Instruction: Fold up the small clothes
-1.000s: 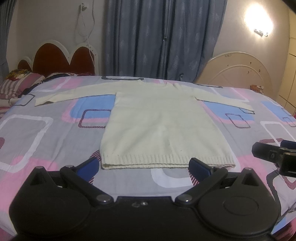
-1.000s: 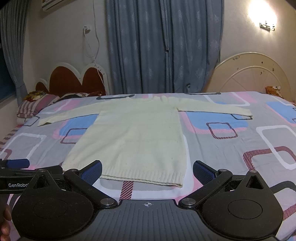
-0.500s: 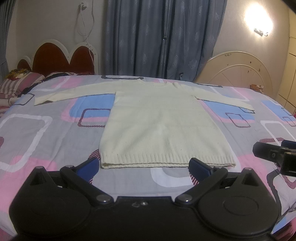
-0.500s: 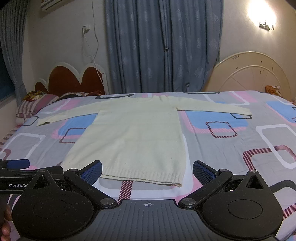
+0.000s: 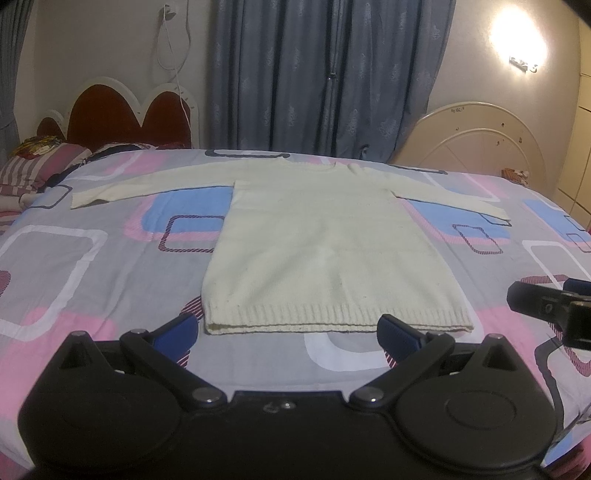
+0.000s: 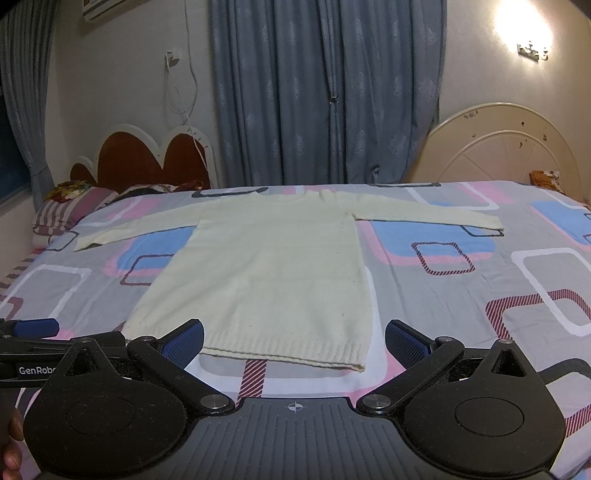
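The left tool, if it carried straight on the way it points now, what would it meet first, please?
Most likely the ribbed hem of the cream sweater, which lies flat on the bedspread just ahead of the open left tool. Depth is unclear, so it might brush the bedspread first.

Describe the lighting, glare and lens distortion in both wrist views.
Left wrist view: the wall lamp blows out into white glare at the upper right; the room is dim and the cream sweater looks soft and grainy; the fisheye curves the bed into a dome. Right wrist view: the same lamp flares, the corners darken, and the bed's far edge bows.
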A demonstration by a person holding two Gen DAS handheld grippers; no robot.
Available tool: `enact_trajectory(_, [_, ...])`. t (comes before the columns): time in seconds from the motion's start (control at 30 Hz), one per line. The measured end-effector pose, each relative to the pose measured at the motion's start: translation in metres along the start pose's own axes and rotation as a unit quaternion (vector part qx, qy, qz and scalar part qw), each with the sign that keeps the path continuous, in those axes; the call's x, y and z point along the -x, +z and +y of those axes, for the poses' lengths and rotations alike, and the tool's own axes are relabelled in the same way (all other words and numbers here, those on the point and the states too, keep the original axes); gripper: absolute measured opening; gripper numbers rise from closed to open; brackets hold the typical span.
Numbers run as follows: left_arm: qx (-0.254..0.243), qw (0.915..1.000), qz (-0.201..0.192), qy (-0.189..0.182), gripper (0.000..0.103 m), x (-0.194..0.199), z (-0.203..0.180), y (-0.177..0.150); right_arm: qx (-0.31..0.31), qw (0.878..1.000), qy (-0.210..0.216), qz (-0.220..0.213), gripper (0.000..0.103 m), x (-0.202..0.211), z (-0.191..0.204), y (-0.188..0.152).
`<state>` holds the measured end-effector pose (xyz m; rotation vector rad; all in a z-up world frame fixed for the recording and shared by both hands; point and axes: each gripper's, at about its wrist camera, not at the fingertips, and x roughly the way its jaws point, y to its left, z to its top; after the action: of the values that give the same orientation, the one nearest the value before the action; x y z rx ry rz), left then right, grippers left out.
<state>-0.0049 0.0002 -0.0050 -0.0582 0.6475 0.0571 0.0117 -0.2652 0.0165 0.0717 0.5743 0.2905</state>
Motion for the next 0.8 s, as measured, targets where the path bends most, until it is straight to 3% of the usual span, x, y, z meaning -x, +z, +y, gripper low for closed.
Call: enact_trajectory(0.8, [-0.002,1.0,0.005,0.002,0.103,-0.0019,0.0031,0.0028,0.001,1.0,0.001,0.001,0.103,0.0003,0.0041,-0.0008])
